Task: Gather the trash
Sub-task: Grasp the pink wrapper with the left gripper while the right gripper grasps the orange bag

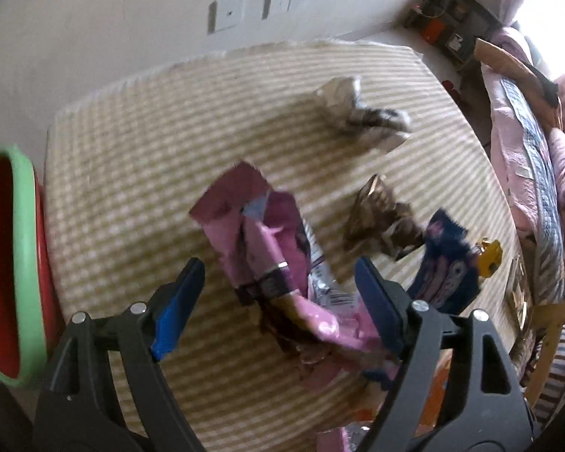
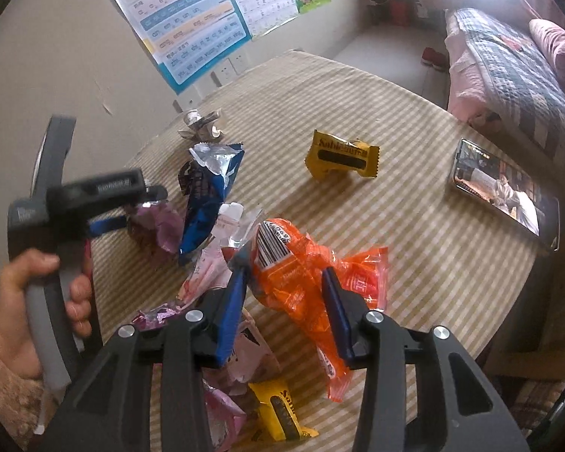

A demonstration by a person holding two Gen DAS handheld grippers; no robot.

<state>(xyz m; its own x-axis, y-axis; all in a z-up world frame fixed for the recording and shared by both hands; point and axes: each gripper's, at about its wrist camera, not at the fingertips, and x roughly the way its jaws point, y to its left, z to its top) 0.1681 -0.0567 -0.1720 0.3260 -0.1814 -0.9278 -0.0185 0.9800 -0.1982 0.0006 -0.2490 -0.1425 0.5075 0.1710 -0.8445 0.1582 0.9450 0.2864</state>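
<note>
L gripper is hanging over the striped tablecloth w/ jaws standing wide; the pink wrapper is lying between the blue pads, but neither pad is pressing on it, so nothing is held. From the right wrist cam, the same unit is being gripped by a hand at frame left, its tip sitting by a crumpled purple-pink wrapper.

R gripper is sitting narrowed on the orange wrapper: both blue pads are pressing into the crinkled film, w/ the wrapper bunching up between them on the cloth.

Other trash is lying loose on the table: blue wrapper just beside the pink one, brown wrapper near it, white crumpled wrapper toward the far edge, yellow wrapper well apart at centre, second yellow one under the R unit.

Phone is lying screen-up near the right table edge. Red bin w/ green rim is standing just beside the table's left side.
</note>
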